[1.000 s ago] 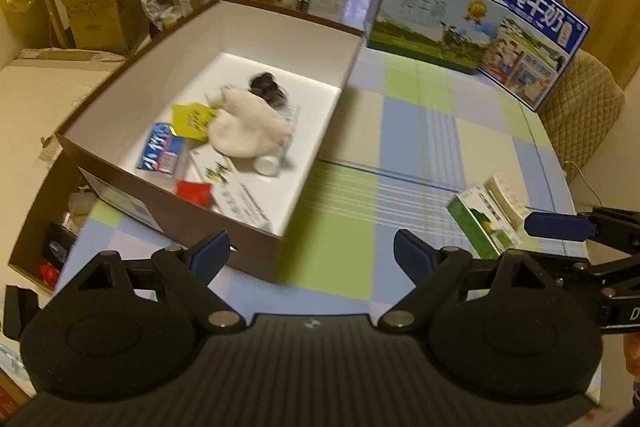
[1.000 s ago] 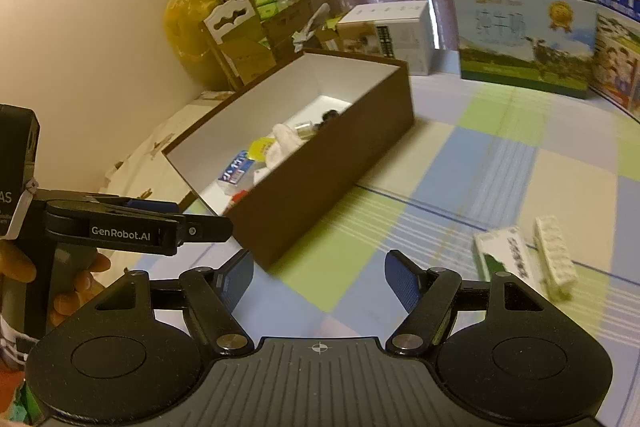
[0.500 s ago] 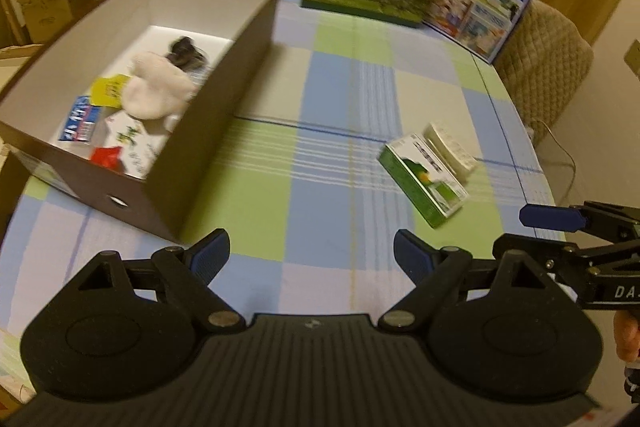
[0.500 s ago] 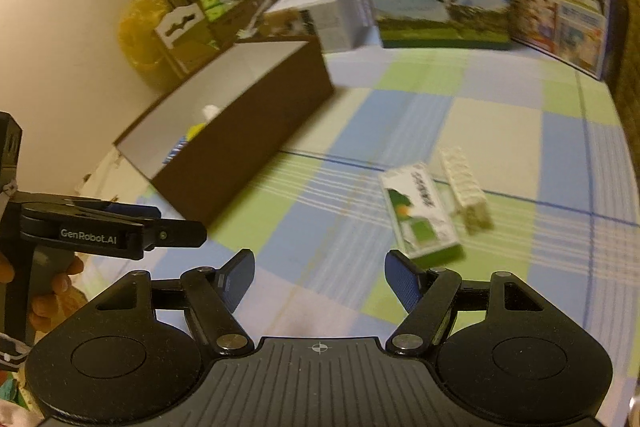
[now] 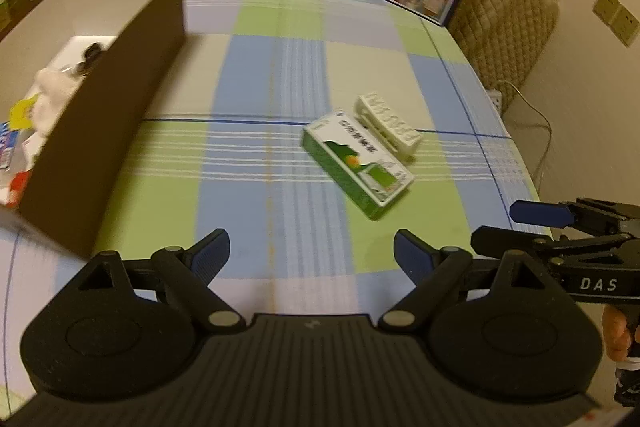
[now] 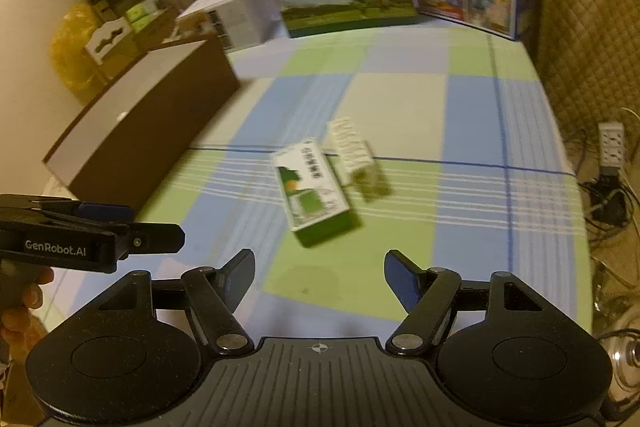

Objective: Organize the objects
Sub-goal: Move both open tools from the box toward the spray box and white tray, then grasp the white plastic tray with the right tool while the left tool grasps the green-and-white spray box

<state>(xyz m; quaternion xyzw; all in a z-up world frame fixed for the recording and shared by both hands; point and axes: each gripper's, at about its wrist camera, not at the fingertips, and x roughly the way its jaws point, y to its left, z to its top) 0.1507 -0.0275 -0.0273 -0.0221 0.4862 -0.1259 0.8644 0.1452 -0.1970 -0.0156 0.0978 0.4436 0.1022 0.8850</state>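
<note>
Both views have swung from the brown box (image 5: 100, 131) toward the green carton (image 5: 356, 163) at frame centre, left gripper (image 5: 312, 255) and right gripper (image 6: 320, 275) spread empty; it looks light, stiff, best pinched across its long sides.

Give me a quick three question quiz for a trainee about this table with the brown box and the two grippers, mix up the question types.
1. True or false: the green and white carton already lies inside the brown box.
2. Multiple choice: the white ridged piece is A) on top of the carton, B) right beside the carton on the checked tablecloth, C) in the box.
3. Fill in: neither the left gripper nor the right gripper holds anything; both have jaws that stand ____.

Key: 1 false, it lies on the cloth outside the box. 2 B. 3 open.
</note>
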